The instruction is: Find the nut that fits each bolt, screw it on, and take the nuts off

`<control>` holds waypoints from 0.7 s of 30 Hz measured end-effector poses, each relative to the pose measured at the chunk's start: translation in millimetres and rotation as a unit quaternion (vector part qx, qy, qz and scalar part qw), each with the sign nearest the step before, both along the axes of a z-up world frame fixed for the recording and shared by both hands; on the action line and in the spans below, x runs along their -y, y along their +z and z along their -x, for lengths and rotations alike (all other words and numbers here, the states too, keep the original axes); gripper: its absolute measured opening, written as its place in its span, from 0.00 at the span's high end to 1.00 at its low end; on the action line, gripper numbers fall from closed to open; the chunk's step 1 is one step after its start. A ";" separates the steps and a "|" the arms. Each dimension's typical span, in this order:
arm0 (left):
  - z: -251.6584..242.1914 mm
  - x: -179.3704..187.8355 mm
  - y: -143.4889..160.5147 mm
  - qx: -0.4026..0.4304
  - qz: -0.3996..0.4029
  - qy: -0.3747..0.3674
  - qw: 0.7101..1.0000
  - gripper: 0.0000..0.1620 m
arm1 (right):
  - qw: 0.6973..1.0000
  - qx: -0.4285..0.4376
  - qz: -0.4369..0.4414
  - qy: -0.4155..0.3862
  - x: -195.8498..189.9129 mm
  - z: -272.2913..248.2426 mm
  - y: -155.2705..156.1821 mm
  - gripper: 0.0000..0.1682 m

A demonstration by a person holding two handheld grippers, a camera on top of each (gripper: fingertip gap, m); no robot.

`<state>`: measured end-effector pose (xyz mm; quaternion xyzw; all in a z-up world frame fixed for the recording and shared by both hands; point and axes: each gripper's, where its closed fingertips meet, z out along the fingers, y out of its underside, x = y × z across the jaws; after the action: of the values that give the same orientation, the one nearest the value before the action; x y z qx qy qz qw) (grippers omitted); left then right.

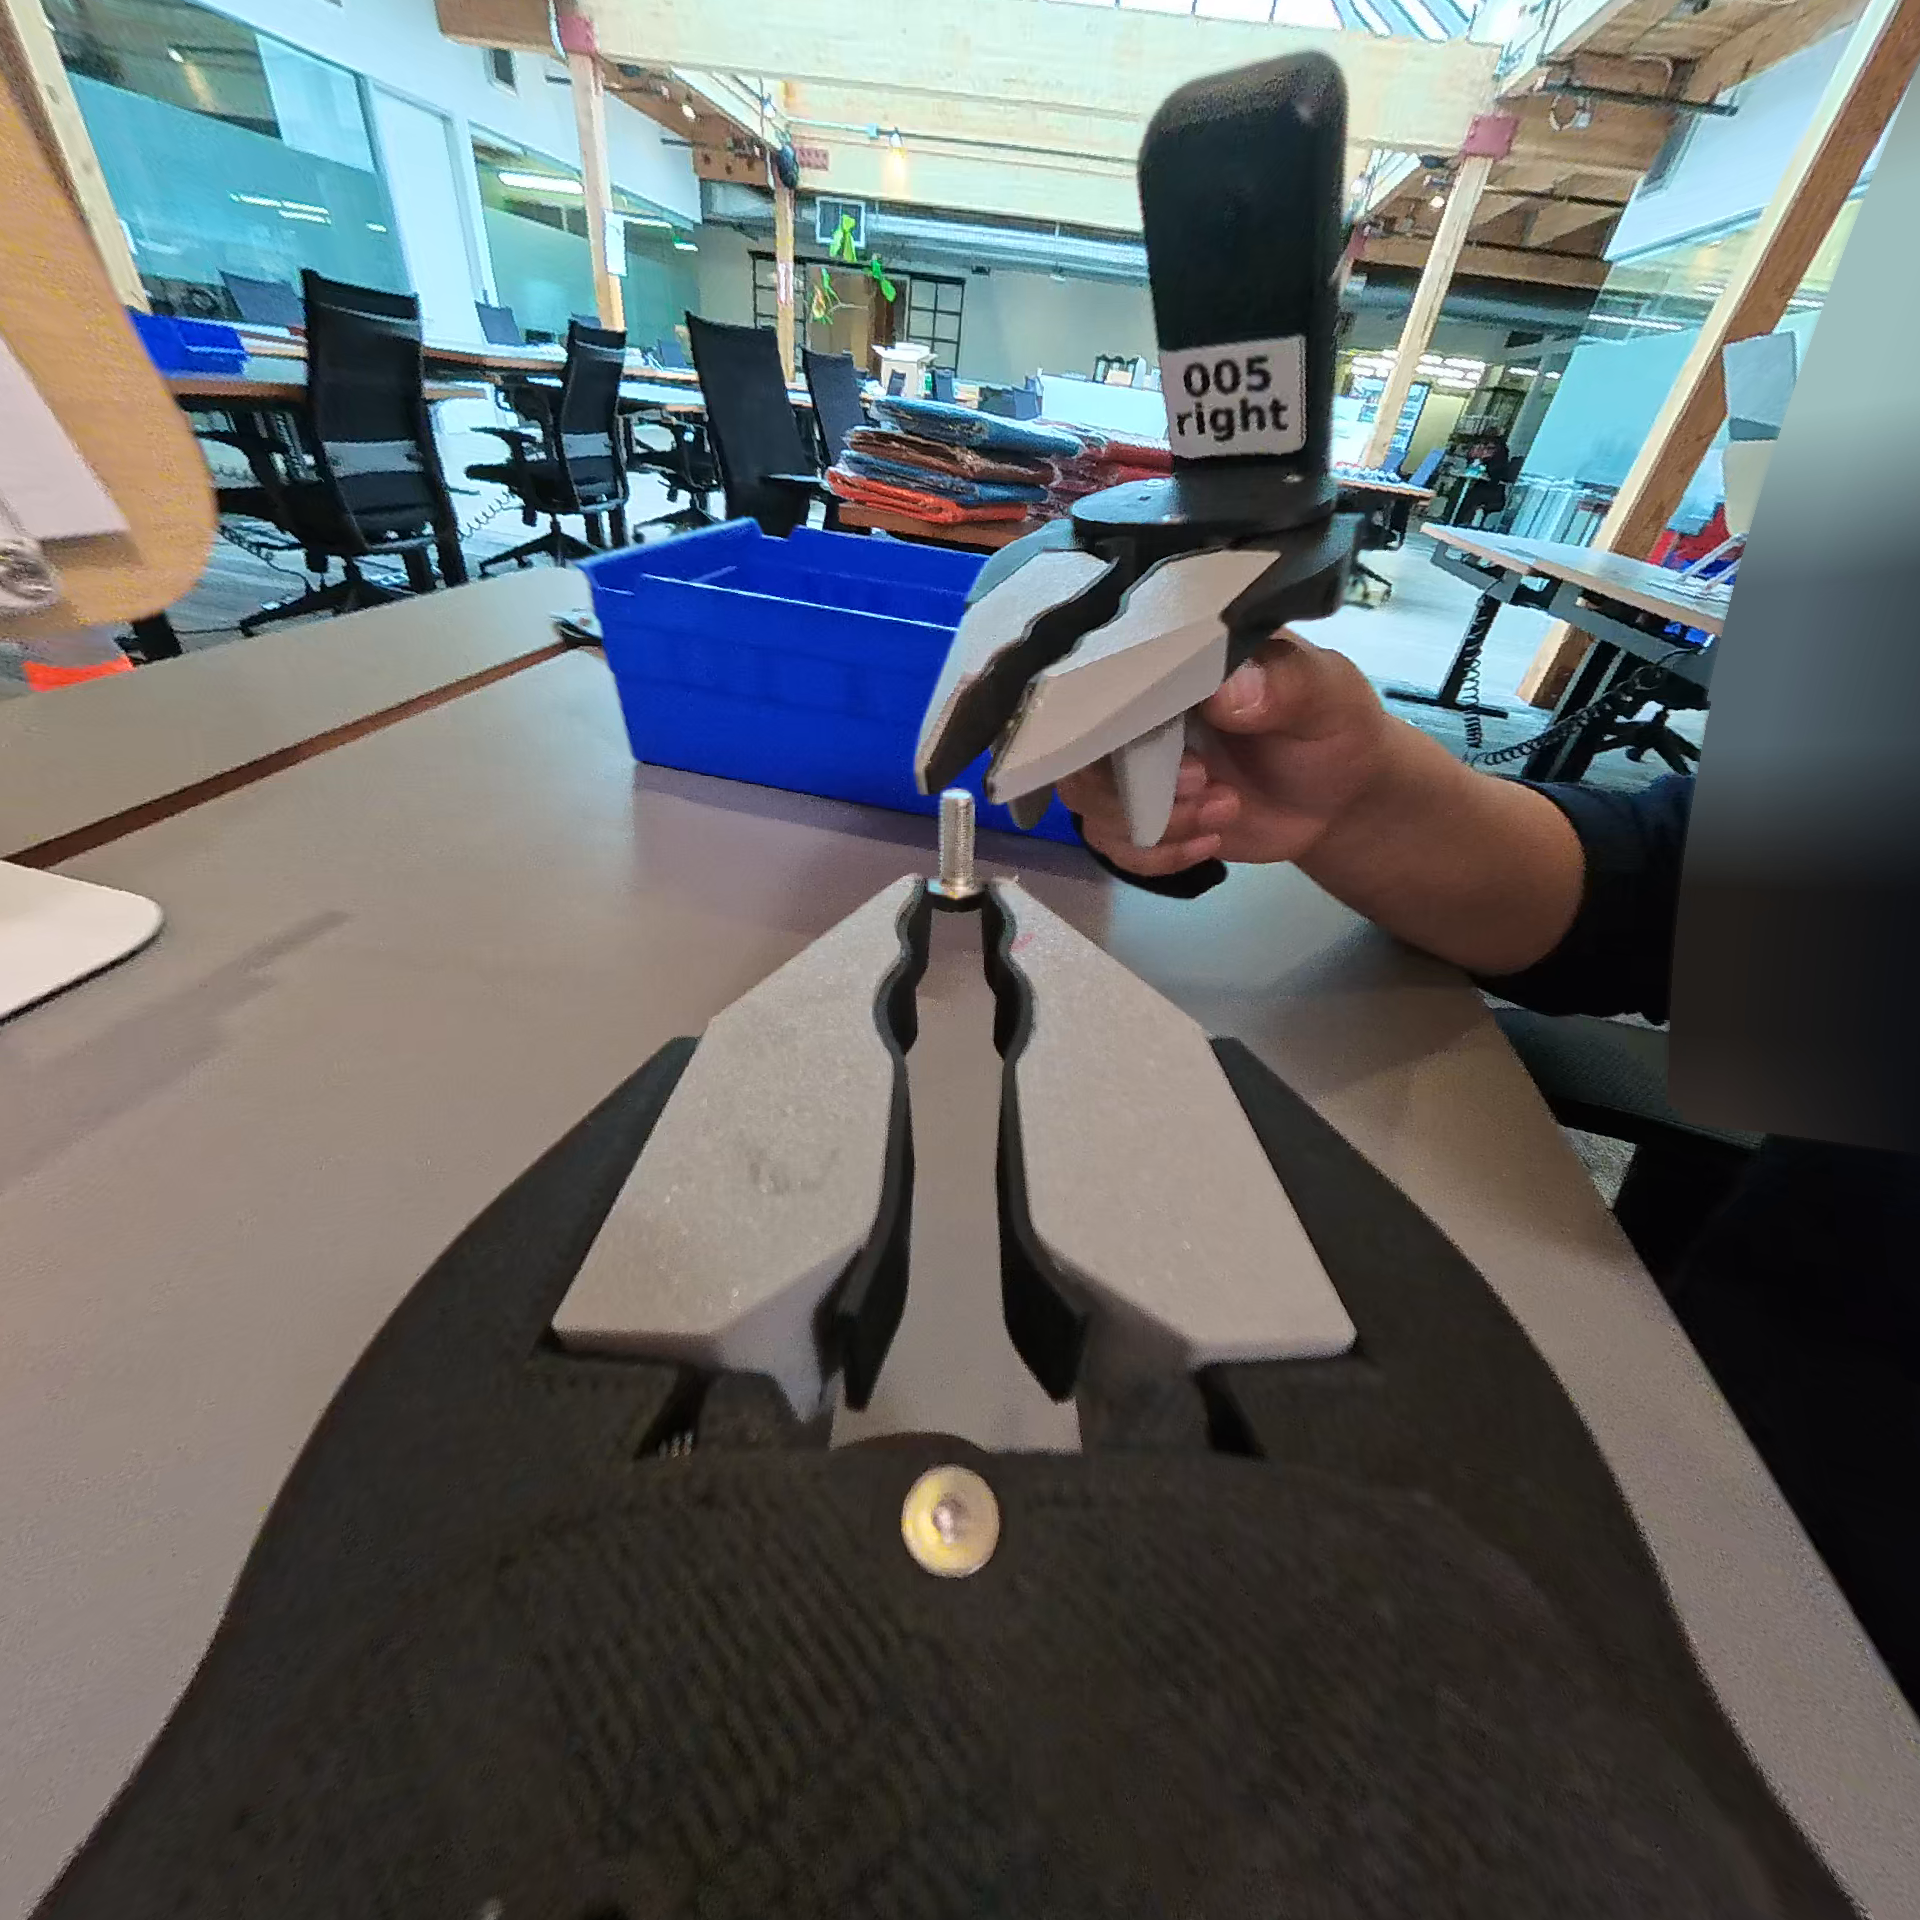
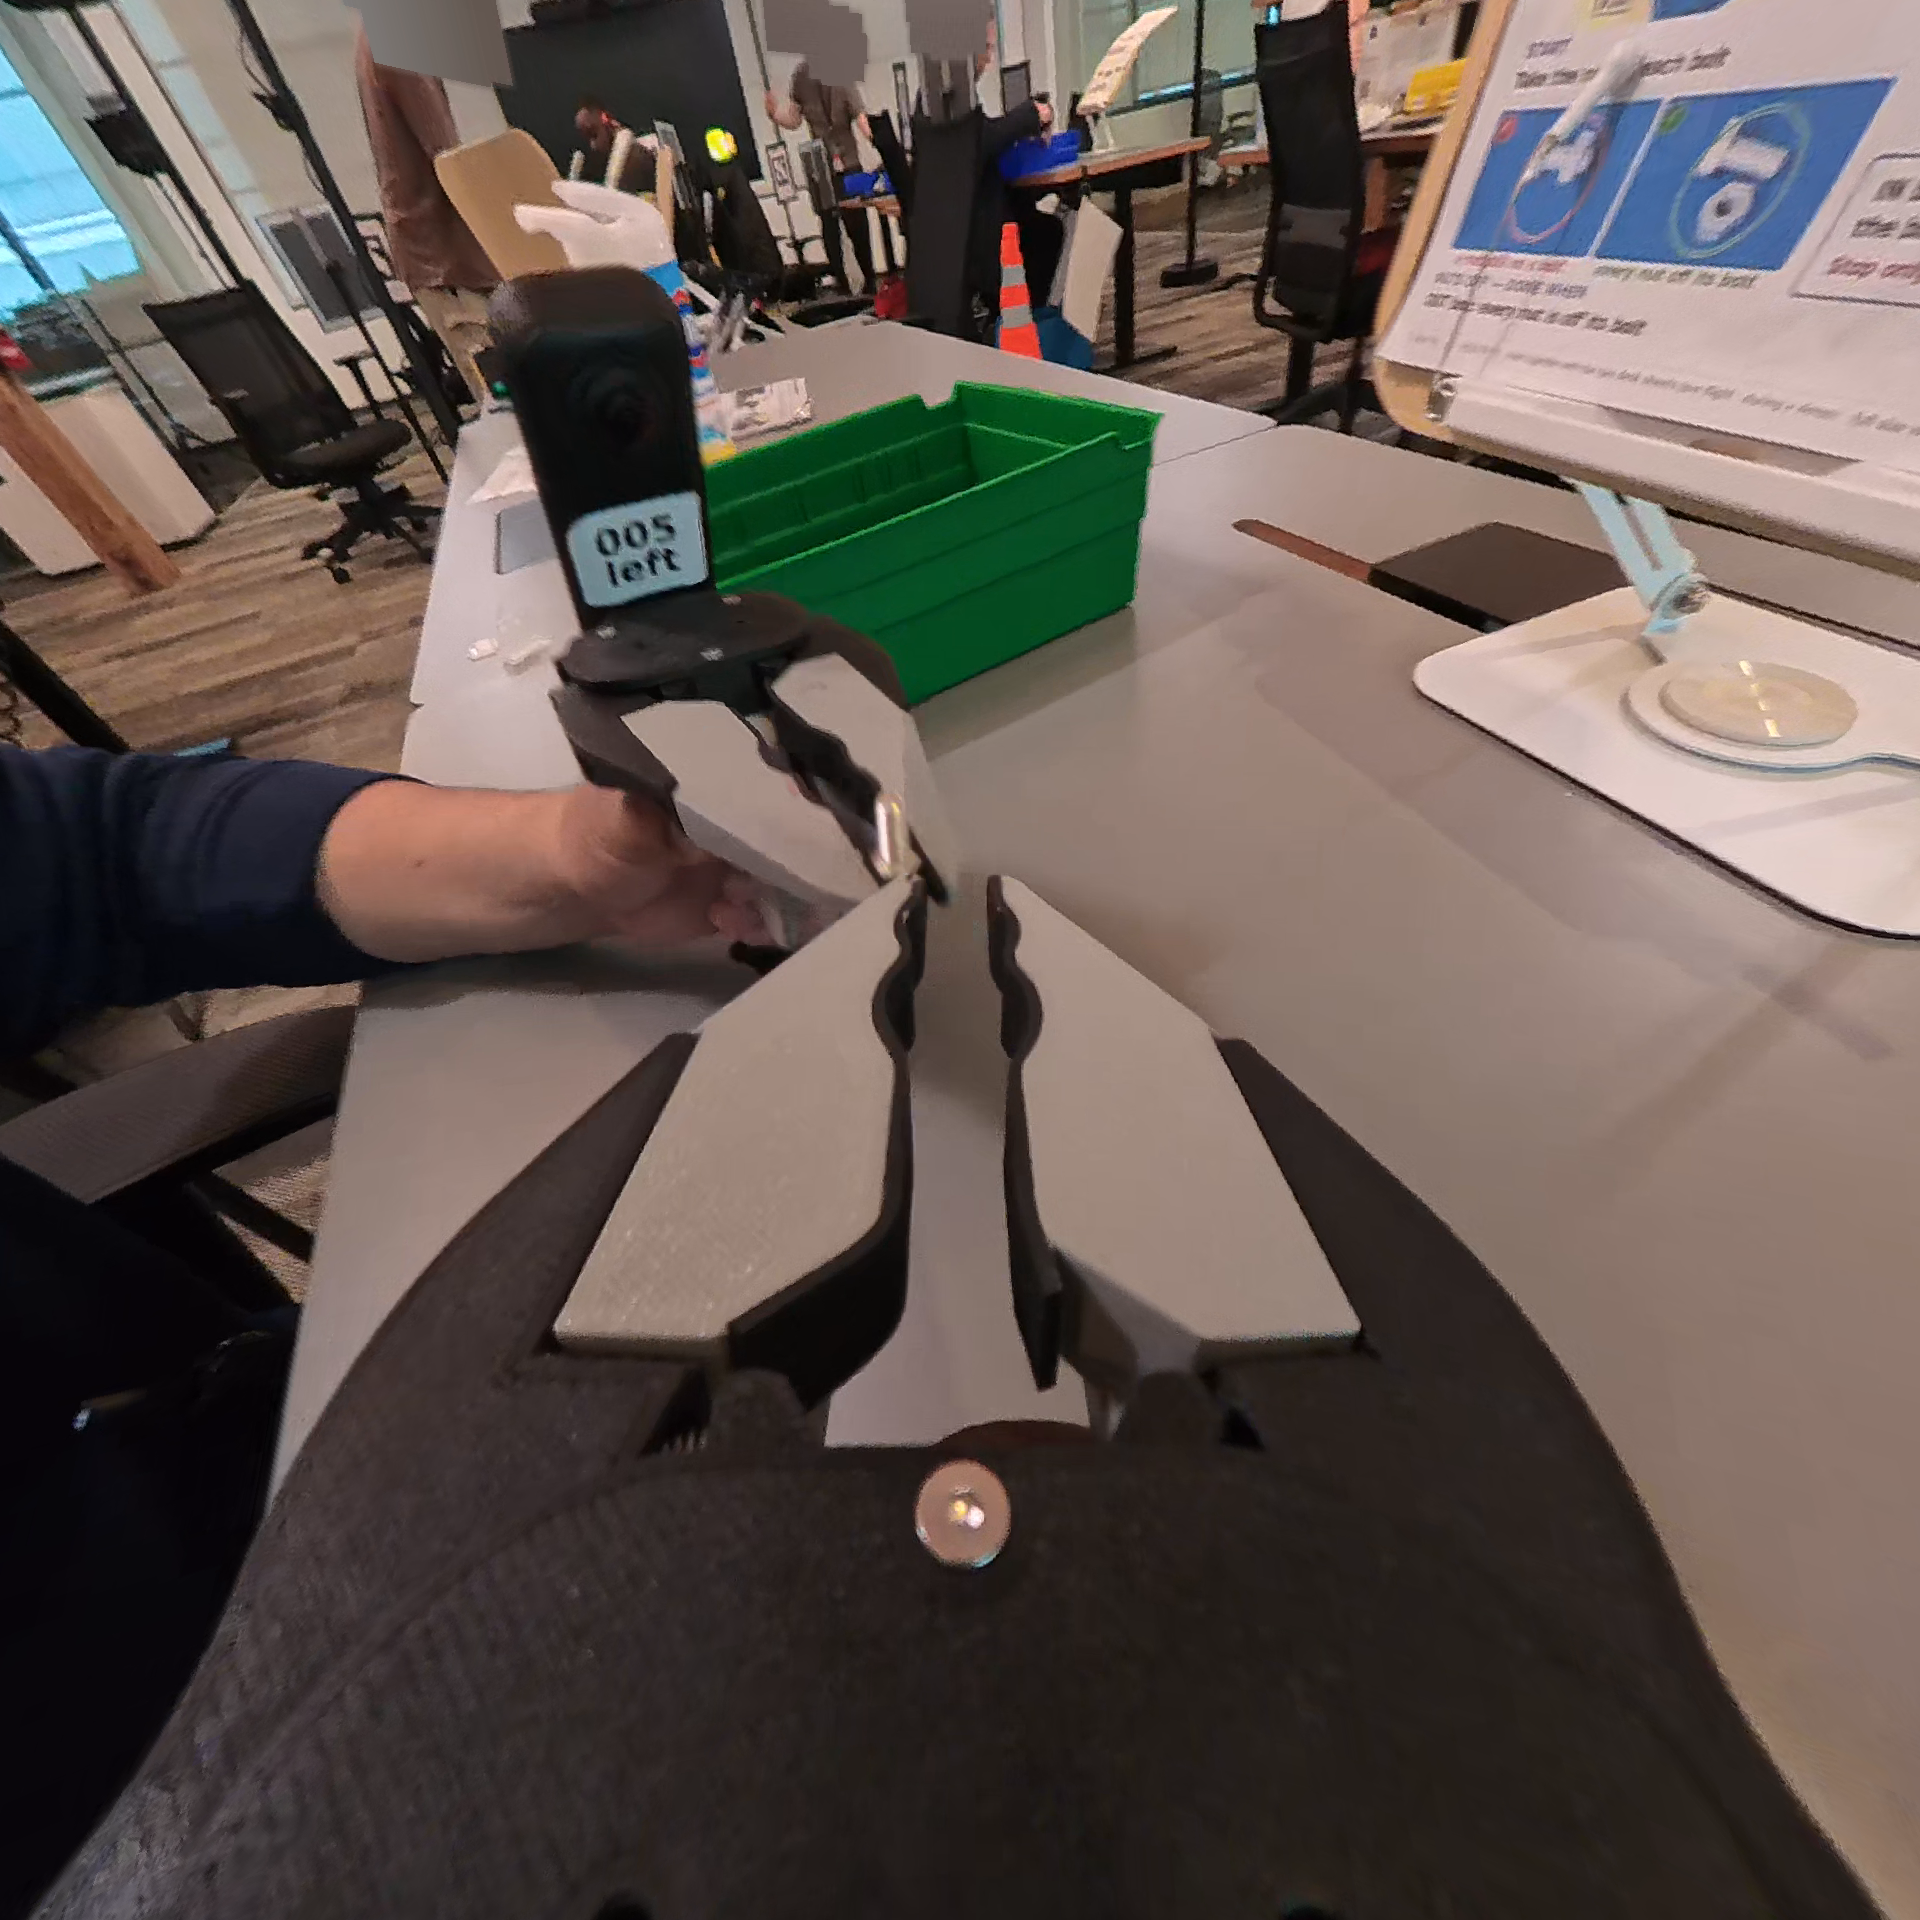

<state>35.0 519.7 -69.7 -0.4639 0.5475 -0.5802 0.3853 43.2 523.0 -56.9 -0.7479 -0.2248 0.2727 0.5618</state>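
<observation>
My left gripper [image 1: 958,902] is shut on the head of a silver bolt [image 1: 956,831]. The bolt stands upright with its threaded shank pointing up, just above the grey table [image 1: 416,987]. My right gripper [image 1: 961,774] hangs tilted down just above and behind the bolt's tip, held by a hand. Its jaws are a narrow gap apart with nothing between them. In the right wrist view my right gripper [image 2: 954,894] is empty, and its tips are close to the left gripper [image 2: 914,873] and the bolt [image 2: 889,831]. No nut is in view.
A blue bin [image 1: 779,644] stands on the table behind the bolt. A green bin [image 2: 935,520] stands at the far side. An instruction sheet [image 2: 1662,208] on a white stand [image 2: 1662,748] is at the right. Office chairs and desks are beyond. My left and right fingertips are right by each other.
</observation>
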 end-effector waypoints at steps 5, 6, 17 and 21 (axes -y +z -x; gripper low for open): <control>9.2 -24.6 -5.4 -0.003 0.013 0.004 1.000 0.95 | 0.991 0.090 0.094 0.008 -1.2 -14.4 -51.2 0.93; 9.8 -28.2 -7.8 -0.006 0.015 0.006 1.000 0.96 | 0.988 0.112 0.107 0.004 -2.0 -16.4 -62.7 0.93; 7.3 -35.7 -16.0 -0.030 0.017 0.021 0.999 0.96 | 0.965 0.202 0.166 0.010 -3.7 -5.2 -119.9 1.00; 6.9 -35.2 -15.7 -0.030 0.018 0.021 0.999 0.95 | 0.966 0.207 0.151 0.046 2.3 12.7 -117.8 1.00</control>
<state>28.1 554.9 -85.4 -0.4991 0.5383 -0.5675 0.3728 30.5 520.7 -174.7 -0.8531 -0.3265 0.1677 0.3707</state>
